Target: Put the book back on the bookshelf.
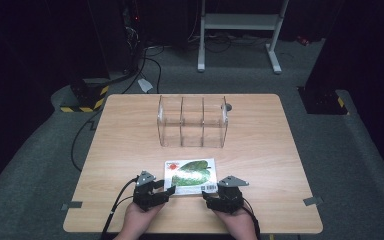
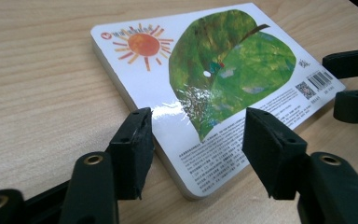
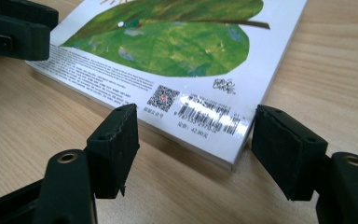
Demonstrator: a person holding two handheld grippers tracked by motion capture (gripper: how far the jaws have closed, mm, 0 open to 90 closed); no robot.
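A white board book (image 1: 190,175) with a green leaf and an orange sun on its cover lies flat near the table's front edge. My left gripper (image 1: 167,190) is at its near left corner. In the left gripper view that corner of the book (image 2: 191,79) sits between the open jaws of the left gripper (image 2: 196,140), and the pads do not press on it. My right gripper (image 1: 207,196) is at the near right corner. In the right gripper view the barcode corner of the book (image 3: 205,116) lies between the spread jaws of the right gripper (image 3: 196,140).
A clear plastic organiser (image 1: 192,122) with three compartments stands past the book at mid-table, with a small dark round thing (image 1: 228,106) by its far right corner. The wooden table (image 1: 260,150) is bare around them. A white metal stand (image 1: 240,22) is on the floor beyond.
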